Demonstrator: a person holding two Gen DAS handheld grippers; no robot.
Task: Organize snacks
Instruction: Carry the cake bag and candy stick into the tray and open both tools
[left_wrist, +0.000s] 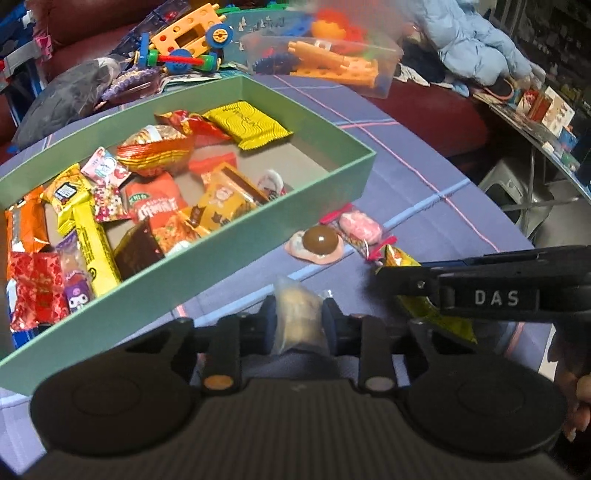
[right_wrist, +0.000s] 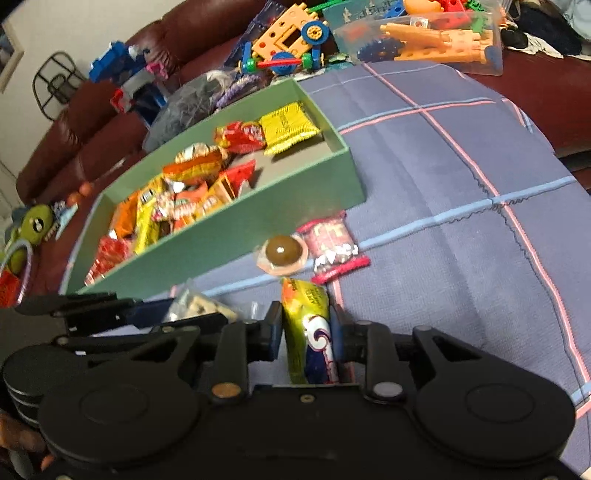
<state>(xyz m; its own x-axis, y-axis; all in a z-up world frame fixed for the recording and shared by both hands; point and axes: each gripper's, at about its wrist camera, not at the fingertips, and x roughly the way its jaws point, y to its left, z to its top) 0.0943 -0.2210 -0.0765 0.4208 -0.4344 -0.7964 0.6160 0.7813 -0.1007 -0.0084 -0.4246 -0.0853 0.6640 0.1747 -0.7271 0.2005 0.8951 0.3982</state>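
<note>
A green box (left_wrist: 229, 254) (right_wrist: 221, 240) holds several wrapped snacks and sits on a blue checked cloth. My left gripper (left_wrist: 299, 321) is shut on a clear packet of pale biscuits (left_wrist: 297, 317), also seen in the right wrist view (right_wrist: 199, 308). My right gripper (right_wrist: 306, 332) is shut on a yellow-green snack packet (right_wrist: 306, 325), which also shows in the left wrist view (left_wrist: 432, 314). On the cloth beside the box lie a brown chocolate ball in clear wrap (left_wrist: 319, 242) (right_wrist: 282, 253) and a pink-red wrapped candy (left_wrist: 360, 227) (right_wrist: 332, 247).
A clear tub of orange toy parts (left_wrist: 325, 59) (right_wrist: 424, 40) and a toy vehicle (left_wrist: 184, 44) (right_wrist: 288, 40) stand behind the box. A dark red sofa (right_wrist: 92, 122) lies beyond. A metal rack with boxes (left_wrist: 543, 110) is at far right.
</note>
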